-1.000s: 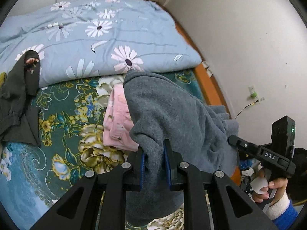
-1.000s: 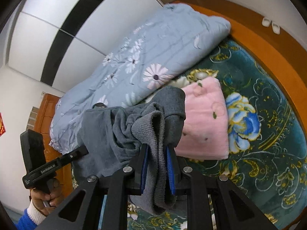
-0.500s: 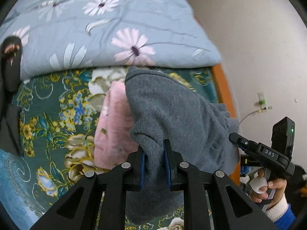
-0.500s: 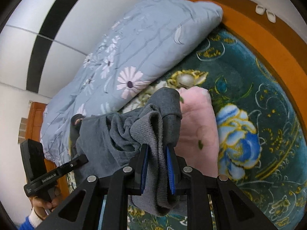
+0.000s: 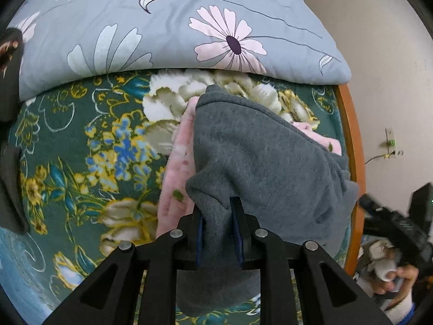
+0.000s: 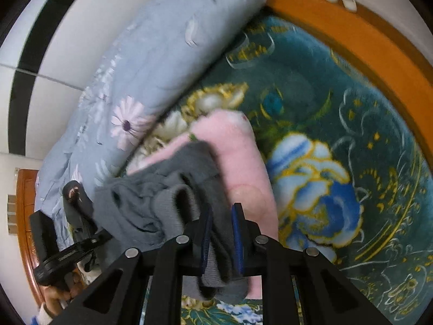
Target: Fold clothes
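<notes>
A grey fleece garment (image 5: 265,157) hangs between both grippers and drapes over a folded pink garment (image 5: 176,178) on the bed. My left gripper (image 5: 217,208) holds one bunched edge; its jaws are opening, with the grey cloth still filling the gap between the pads. In the right wrist view the grey garment (image 6: 151,203) lies crumpled across the pink garment (image 6: 238,151). My right gripper (image 6: 222,211) pinches a ribbed grey edge, and its jaws are closing on it. Each view shows the other gripper held by a hand at its lower edge.
A green floral bedspread (image 5: 81,149) covers the bed. A blue-grey daisy quilt (image 5: 162,27) lies heaped along the far side. A dark garment (image 5: 10,108) sits at the left edge. The orange wooden bed frame (image 6: 351,27) runs beside a white wall.
Both grippers have come down toward the bed with the grey garment, which now rests on the pink one. The left jaws stand slightly wider; the right view is blurred.
</notes>
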Demonstrator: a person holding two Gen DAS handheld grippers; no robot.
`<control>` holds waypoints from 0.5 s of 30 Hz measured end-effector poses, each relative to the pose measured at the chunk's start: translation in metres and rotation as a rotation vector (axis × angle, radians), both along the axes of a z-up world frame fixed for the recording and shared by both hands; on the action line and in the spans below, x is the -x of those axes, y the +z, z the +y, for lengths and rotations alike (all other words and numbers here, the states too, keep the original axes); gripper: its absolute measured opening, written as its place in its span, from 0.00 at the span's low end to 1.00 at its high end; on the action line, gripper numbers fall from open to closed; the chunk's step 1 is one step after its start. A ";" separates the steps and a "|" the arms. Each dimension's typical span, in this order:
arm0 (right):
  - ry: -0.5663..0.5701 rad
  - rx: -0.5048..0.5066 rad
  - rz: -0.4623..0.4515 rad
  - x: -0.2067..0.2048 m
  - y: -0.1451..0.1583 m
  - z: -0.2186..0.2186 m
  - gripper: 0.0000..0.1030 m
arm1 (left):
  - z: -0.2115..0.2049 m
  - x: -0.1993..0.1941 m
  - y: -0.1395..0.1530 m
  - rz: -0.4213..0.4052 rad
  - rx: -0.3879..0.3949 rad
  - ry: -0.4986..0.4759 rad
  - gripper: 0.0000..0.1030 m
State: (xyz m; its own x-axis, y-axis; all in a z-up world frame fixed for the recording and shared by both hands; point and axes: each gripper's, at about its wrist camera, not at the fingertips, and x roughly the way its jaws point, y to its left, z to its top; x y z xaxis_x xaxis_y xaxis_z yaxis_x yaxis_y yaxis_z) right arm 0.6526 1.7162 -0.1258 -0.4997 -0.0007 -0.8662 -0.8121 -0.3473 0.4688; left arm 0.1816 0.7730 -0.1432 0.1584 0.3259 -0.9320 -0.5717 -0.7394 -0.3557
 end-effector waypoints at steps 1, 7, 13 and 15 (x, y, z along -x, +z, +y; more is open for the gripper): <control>0.004 -0.019 0.026 0.001 0.008 -0.010 0.16 | -0.001 -0.001 0.001 -0.002 0.006 -0.006 0.24; 0.122 -0.057 0.092 0.020 0.021 -0.074 0.16 | -0.020 -0.016 0.036 0.097 -0.038 -0.002 0.28; 0.127 -0.032 0.013 0.041 -0.015 -0.090 0.17 | 0.003 -0.053 0.046 0.134 -0.095 -0.171 0.29; 0.103 -0.016 -0.010 0.043 -0.028 -0.094 0.18 | 0.007 -0.052 0.021 0.135 -0.020 -0.181 0.28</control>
